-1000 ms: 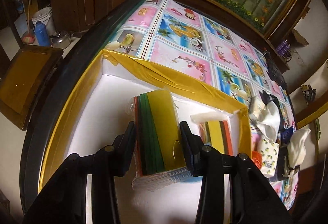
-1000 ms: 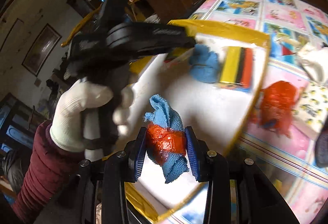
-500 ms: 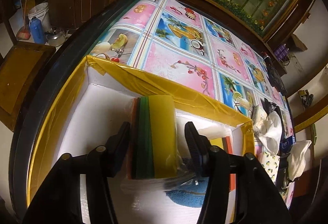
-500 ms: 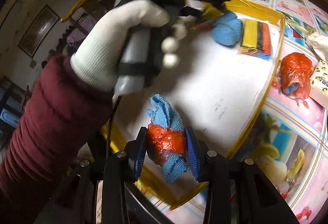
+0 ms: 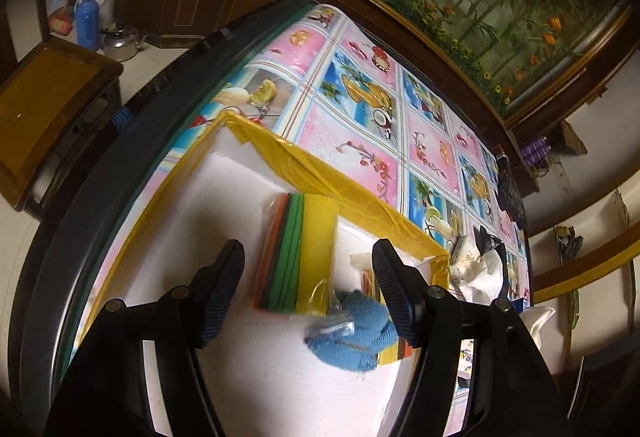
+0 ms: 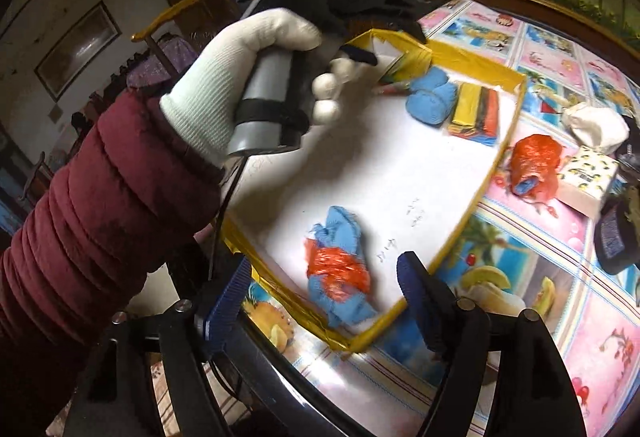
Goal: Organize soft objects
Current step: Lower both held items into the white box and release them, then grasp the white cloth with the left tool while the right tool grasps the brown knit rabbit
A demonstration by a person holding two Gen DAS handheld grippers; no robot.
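Both grippers opening over a yellow-rimmed white tray (image 6: 506,141) on a patterned tablecloth (image 5: 360,117): left gripper (image 5: 308,285) spreading clear of a bagged sponge stack (image 5: 300,253), right gripper (image 6: 324,305) spreading wide, empty, above a blue cloth in red wrap (image 6: 340,269). Already in the tray: those two, a blue cloth (image 6: 432,103) and a second sponge pack (image 6: 476,113); apparently left outside: a red-bagged bundle (image 6: 534,165), a printed tissue pack (image 6: 586,177), white cloth (image 6: 596,127). Seen from the right wrist only: gloved hand (image 6: 240,85), maroon sleeve (image 6: 100,205).
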